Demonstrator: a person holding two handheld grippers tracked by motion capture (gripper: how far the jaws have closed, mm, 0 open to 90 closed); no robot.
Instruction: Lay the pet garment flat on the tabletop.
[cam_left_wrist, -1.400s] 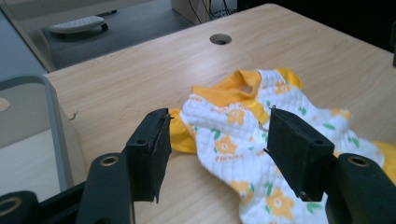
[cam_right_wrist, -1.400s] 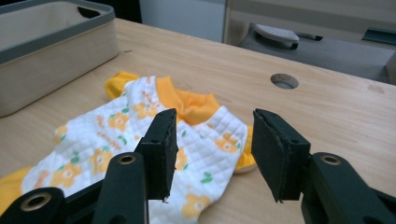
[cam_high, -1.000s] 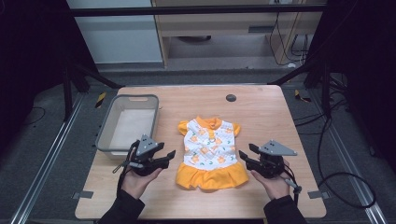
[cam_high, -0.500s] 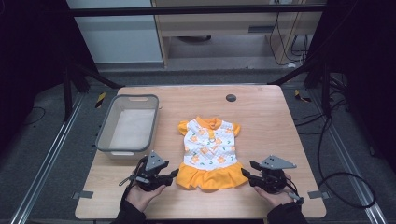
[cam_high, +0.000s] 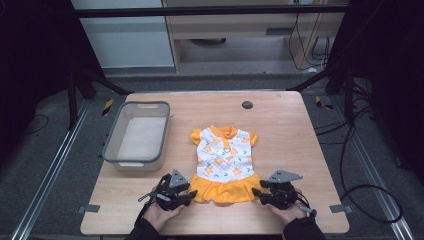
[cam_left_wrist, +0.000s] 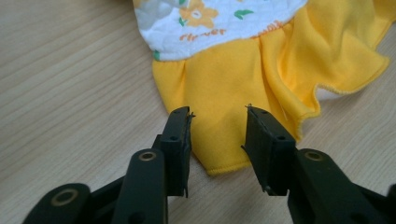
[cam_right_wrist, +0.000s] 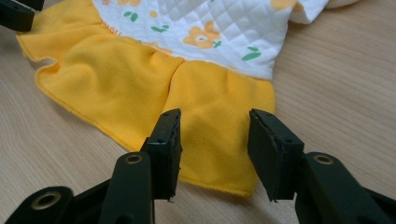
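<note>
I have the left gripper (cam_high: 191, 196) and right gripper (cam_high: 256, 192) low at the skirt corners of the little dress (cam_high: 223, 157) lying flat mid-table (jaws just been closing, not yet pinching), probably to lift its hem evenly.

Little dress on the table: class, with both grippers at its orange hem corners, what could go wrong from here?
1. The left gripper and right gripper, jaws just closing, straddle the skirt corners without pinching yet; they might catch only the top layer.
2. The hem is wavy, so lifting may fold it unevenly.
3. Uneven pulls could skew the dress on the table.
</note>
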